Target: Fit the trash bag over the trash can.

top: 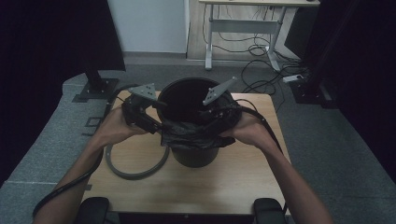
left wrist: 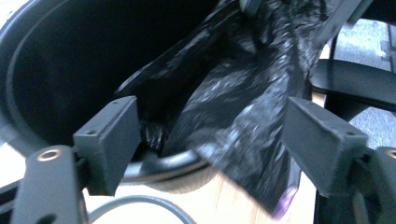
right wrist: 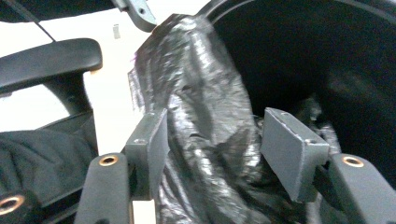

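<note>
Holding both grippers at the near rim of the bin (top: pixel 194 119), you are working on the black bag (top: pixel 194 135) draped over that rim. Your left gripper (left wrist: pixel 210 140) is standing with its jaws wide apart; a fold of bag is hanging between them, nearer the right jaw, and neither pad is pressing on it. Your right gripper (right wrist: pixel 212 154) is sitting with its jaws partly apart around a thick bunch of bag; the film is lying against the left pad, but whether both pads are pinching it is not clear.

The bin is standing near the middle of the table (top: pixel 187 186), its dark mouth opening just beyond both grippers. The bag is spilling from inside over the near edge and down the outer wall, crowding the space between your two hands. A grey cable (top: pixel 135 170) is looping on the table left of the bin. Beyond the table, a desk (top: pixel 243 28) is standing with wires (top: pixel 261 70) tangled on the floor beneath it.
</note>
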Demonstrator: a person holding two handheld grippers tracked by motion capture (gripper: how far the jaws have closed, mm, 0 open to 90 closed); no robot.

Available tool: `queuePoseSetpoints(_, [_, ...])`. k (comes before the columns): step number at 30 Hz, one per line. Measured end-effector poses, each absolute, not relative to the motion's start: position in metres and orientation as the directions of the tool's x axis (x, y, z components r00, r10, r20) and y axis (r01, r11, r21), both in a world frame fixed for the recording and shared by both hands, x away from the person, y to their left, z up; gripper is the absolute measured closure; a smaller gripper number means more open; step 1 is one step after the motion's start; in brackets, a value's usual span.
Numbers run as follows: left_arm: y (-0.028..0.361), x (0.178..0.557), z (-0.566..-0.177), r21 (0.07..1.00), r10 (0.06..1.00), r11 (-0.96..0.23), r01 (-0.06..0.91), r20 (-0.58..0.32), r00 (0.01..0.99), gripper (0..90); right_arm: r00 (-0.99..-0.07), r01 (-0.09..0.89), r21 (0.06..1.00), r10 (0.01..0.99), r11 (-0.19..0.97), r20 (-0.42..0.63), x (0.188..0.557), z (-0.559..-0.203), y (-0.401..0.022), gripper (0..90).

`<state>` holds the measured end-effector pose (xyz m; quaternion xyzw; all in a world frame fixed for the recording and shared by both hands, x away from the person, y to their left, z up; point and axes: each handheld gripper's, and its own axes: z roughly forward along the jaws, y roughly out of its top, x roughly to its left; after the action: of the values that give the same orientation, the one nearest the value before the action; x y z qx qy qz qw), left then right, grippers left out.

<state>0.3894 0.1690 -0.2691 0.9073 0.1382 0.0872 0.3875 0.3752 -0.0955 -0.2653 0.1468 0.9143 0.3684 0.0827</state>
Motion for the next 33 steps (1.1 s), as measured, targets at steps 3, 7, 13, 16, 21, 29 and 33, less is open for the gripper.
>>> queuePoseSetpoints(3, [0.161, 0.389, -0.270, 0.726, 0.299, -0.667, 0.170, 0.051, 0.953, 24.9, -0.951, 0.204, 0.685, 0.307, 0.700, -0.030, 0.375, -0.273, -0.091, 44.7])
queuePoseSetpoints(7, [0.154, 0.389, -0.275, 0.714, 0.292, -0.678, 0.172, 0.047, 0.955, 34.7, -0.957, 0.208, 0.665, 0.289, 0.718, -0.013, 0.376, -0.281, -0.089, 58.7])
queuePoseSetpoints(13, [0.154, 0.391, -0.278, 0.715, 0.282, -0.677, 0.173, 0.035, 0.959, 43.3, -0.967, 0.204, 0.690, 0.255, 0.694, 0.029, 0.380, -0.276, -0.095, 78.8])
queuePoseSetpoints(16, [0.155, 0.391, -0.271, 0.735, 0.303, -0.657, 0.167, 0.054, 0.952, 44.5, -0.963, 0.211, 0.723, 0.268, 0.658, 0.037, 0.385, -0.267, -0.099, 83.3])
queuePoseSetpoints(21, [0.151, 0.392, -0.264, 0.753, 0.286, -0.642, 0.145, 0.059, 0.956, 45.2, -0.941, 0.250, 0.719, 0.338, 0.649, 0.023, 0.402, -0.265, -0.097, 83.1])
queuePoseSetpoints(29, [0.148, 0.395, -0.279, 0.729, 0.304, -0.664, 0.164, 0.062, 0.951, 47.6, -0.941, 0.258, 0.715, 0.336, 0.650, 0.035, 0.399, -0.270, -0.094, 58.0])
queuePoseSetpoints(33, [0.150, 0.396, -0.281, 0.733, 0.316, -0.658, 0.171, 0.062, 0.947, 48.0, -0.961, 0.218, 0.714, 0.275, 0.665, 0.038, 0.385, -0.267, -0.090, 52.9])
